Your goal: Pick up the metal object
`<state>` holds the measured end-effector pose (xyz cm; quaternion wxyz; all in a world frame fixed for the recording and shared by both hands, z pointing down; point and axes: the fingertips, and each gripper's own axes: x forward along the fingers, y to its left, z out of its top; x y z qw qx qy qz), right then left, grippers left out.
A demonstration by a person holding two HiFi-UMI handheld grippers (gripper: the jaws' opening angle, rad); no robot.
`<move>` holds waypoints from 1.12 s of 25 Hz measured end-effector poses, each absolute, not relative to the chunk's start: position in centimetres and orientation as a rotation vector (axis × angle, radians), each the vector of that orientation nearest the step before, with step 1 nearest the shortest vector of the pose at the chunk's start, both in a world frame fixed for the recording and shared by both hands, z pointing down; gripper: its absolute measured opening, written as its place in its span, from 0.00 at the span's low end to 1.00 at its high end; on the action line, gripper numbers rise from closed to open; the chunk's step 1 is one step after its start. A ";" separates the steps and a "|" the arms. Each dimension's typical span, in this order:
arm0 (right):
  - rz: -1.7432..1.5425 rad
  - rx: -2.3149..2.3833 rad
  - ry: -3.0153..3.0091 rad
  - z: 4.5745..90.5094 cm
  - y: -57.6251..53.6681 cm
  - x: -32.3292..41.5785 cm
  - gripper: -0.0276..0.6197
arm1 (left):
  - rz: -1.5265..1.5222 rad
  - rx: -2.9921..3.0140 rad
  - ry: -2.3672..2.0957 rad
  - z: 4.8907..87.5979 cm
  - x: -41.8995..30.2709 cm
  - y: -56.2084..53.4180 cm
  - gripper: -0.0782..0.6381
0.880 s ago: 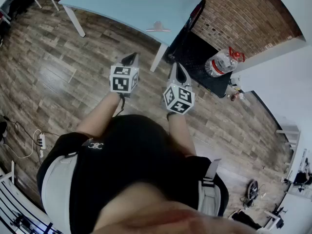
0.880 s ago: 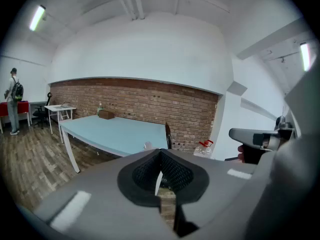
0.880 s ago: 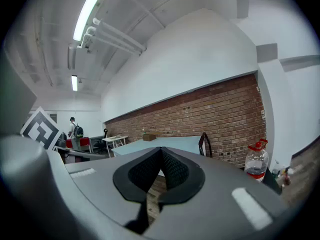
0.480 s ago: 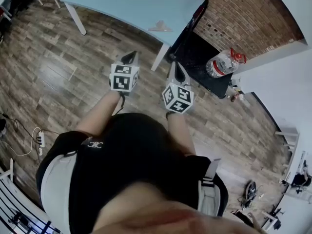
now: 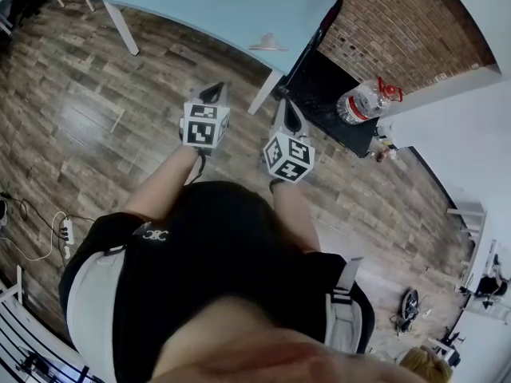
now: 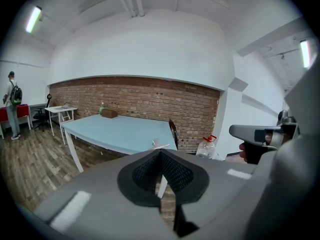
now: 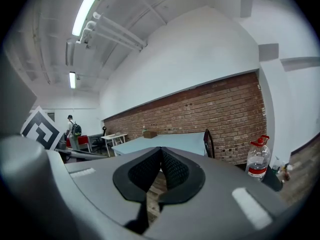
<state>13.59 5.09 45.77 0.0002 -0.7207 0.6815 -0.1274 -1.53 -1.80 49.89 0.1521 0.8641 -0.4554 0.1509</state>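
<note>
Silvery small metal object (image 5: 266, 45) lies on the pale blue desk (image 5: 200, 6), near the desk's corner closest to the person. Short of that desk, above the wooden plank floor (image 5: 88, 110), the left tool (image 5: 213, 94) and right tool (image 5: 288, 112) hang side by side, each with its jaws pressed together on nothing.

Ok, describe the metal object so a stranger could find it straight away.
Start at the light blue table by the brick wall. Near its edge, beside the dark chair, lies the metal object: small, pale and silvery, with nothing else lying near it.
</note>
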 end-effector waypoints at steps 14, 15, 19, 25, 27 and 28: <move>-0.399 -2.331 2.106 46.8 2.4 7.9 0.07 | 0.429 2.488 -1.237 51.4 -6.8 -4.2 0.11; -0.401 -2.332 2.107 46.8 2.0 7.8 0.07 | 0.431 2.486 -1.238 51.4 -6.9 -4.5 0.11; -0.418 -2.324 2.134 47.2 0.2 7.4 0.09 | 0.445 2.469 -1.245 51.8 -7.2 -5.7 0.11; -0.435 -2.294 2.159 48.3 -4.1 7.9 0.13 | 0.465 2.462 -1.260 53.0 -7.2 -8.3 0.11; -0.444 -2.286 2.154 48.7 -5.8 8.6 0.13 | 0.473 2.464 -1.262 53.2 -6.6 -9.6 0.11; -0.445 -2.281 2.153 48.8 -6.7 9.1 0.13 | 0.475 2.463 -1.264 53.3 -6.3 -10.4 0.11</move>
